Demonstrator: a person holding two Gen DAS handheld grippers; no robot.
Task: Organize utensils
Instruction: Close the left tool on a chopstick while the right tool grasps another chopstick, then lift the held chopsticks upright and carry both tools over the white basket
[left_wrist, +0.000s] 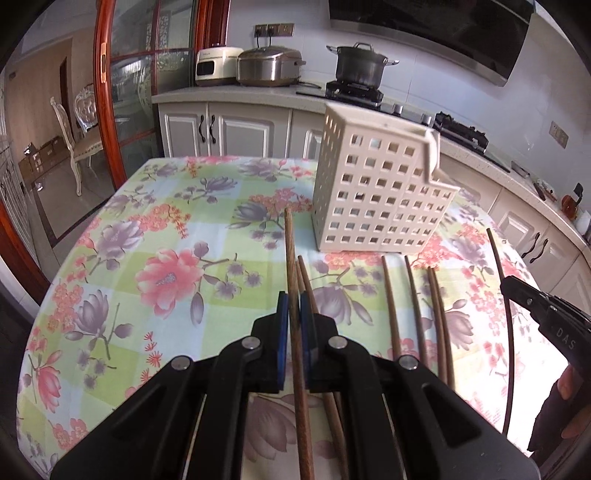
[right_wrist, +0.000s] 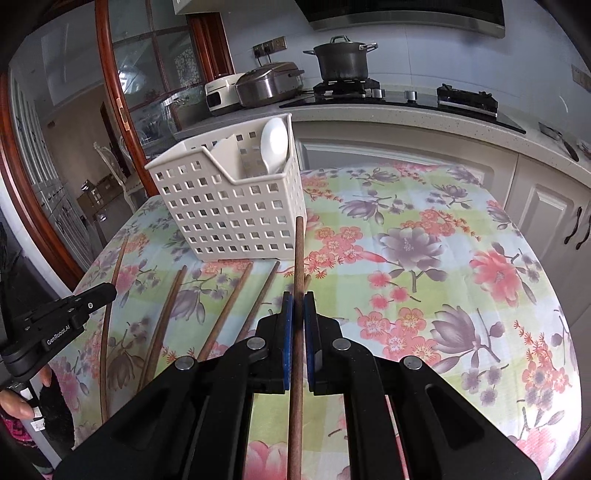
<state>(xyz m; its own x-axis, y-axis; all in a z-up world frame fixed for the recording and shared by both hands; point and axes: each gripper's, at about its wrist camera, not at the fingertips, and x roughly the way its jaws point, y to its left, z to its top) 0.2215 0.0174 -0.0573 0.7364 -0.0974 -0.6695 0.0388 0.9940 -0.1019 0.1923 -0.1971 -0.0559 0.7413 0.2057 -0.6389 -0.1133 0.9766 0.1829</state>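
- Left gripper (left_wrist: 294, 306): jaws closed on 1 brown chopstick (left_wrist: 291, 266), which is raised off the tablecloth (left_wrist: 147, 229) and points toward the rack.
- Loose chopsticks (left_wrist: 391, 306): several lie on the cloth right of the left gripper, in front of the rack, roughly parallel.
- Rack (left_wrist: 380, 199): white perforated utensil holder standing upright on the table, behind the chopstick row. In the right wrist view it contains a white spoon (right_wrist: 275, 142).
- Right gripper (right_wrist: 298, 308): jaws closed on a second chopstick (right_wrist: 299, 266), tip just beside the rack's front right corner.
- Background: counter with a pot (right_wrist: 341, 59) on the stove.
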